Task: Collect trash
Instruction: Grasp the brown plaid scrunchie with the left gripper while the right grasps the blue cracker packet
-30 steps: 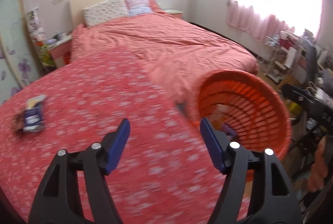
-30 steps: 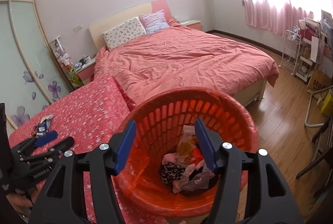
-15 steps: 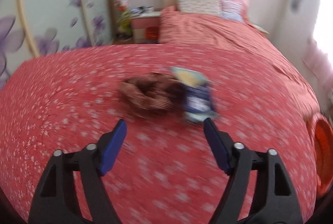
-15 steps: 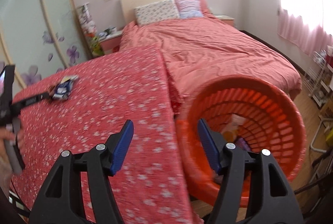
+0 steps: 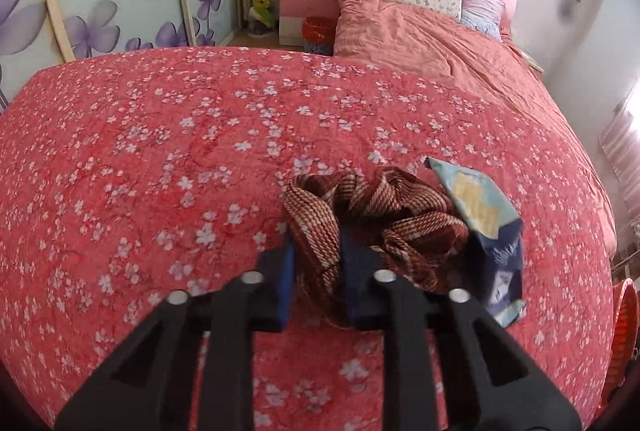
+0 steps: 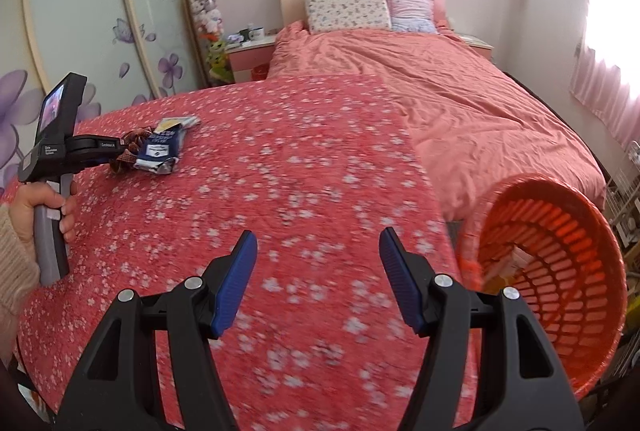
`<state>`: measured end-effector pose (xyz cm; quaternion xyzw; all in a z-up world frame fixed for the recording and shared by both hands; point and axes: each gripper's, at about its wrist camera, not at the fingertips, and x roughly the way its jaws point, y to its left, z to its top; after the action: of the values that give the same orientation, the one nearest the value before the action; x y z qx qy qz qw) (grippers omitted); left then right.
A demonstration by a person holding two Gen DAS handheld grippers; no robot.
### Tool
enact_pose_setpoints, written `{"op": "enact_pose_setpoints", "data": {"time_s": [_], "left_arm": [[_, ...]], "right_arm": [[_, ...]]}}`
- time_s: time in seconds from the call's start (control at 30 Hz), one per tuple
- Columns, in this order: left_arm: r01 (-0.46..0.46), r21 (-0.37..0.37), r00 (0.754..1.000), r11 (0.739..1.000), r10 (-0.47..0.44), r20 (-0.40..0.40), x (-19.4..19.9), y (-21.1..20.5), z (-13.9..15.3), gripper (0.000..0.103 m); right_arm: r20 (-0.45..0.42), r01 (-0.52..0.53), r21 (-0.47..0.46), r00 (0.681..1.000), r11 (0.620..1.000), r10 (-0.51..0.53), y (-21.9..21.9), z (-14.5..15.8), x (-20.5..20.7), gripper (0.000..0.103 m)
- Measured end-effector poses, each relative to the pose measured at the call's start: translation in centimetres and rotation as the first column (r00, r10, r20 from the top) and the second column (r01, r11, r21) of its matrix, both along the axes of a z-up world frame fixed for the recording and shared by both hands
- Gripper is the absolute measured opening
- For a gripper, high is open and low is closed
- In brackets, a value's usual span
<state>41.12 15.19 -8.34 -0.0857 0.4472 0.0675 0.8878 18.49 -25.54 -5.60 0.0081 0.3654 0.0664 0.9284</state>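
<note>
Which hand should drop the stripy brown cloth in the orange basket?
Probably the left. The left gripper is closing on the stripy brown cloth, which is already between its jaws. The right gripper is open, holds nothing and is far from the cloth, though nearer the orange basket.

We see a crumpled maroon-and-cream woven cloth [image 5: 372, 215] lying on the floral spread. Touching its right side lies a flattened blue-and-yellow foil snack wrapper [image 5: 486, 231]. Well apart, an orange slatted plastic basket [image 6: 560, 271] is tipped on its side.
</note>
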Motion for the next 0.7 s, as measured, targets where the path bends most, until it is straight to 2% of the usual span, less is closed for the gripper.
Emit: {"op": "enact_pose_setpoints", "data": {"time_s": [0.1,0.33,0.47,0.53,0.6,0.7], "left_arm": [[0.015,0.043,1.000,0.999,-0.015,-0.003,-2.0,1.0,0.2,0.016],[0.004,0.070,1.000,0.998,-0.003,-0.022,-7.3,4.8,0.2,0.017],[-0.004,0.060,1.000,0.998,0.005,-0.019,-8.6,6.1,0.1,0.031],[-0.002,0.055,1.000,0.998,0.003,-0.011,-8.9,6.3,0.1,0.036],[-0.001,0.053,1.000,0.999,0.002,-0.006,-9.0,6.4,0.0,0.045],[0.000,0.038,1.000,0.999,0.000,-0.001,-8.9,6.5,-0.2,0.049]], "right_arm": [[-0.011,-0.036,0.006,0.999,0.999,0.036,1.9,-0.2,0.6,0.064],[-0.034,-0.147,0.054,0.988,0.988,0.148,8.3,-0.6,3.4,0.064],[-0.034,-0.174,0.057,0.984,0.983,0.177,12.5,-0.6,6.4,0.063],[-0.022,-0.169,0.036,0.985,0.985,0.170,14.4,-0.5,7.8,0.064],[-0.012,-0.164,0.004,0.986,0.986,0.164,16.3,-0.3,9.4,0.064],[-0.034,-0.167,-0.036,0.986,0.985,0.166,18.2,-1.0,11.4,0.064]]}}
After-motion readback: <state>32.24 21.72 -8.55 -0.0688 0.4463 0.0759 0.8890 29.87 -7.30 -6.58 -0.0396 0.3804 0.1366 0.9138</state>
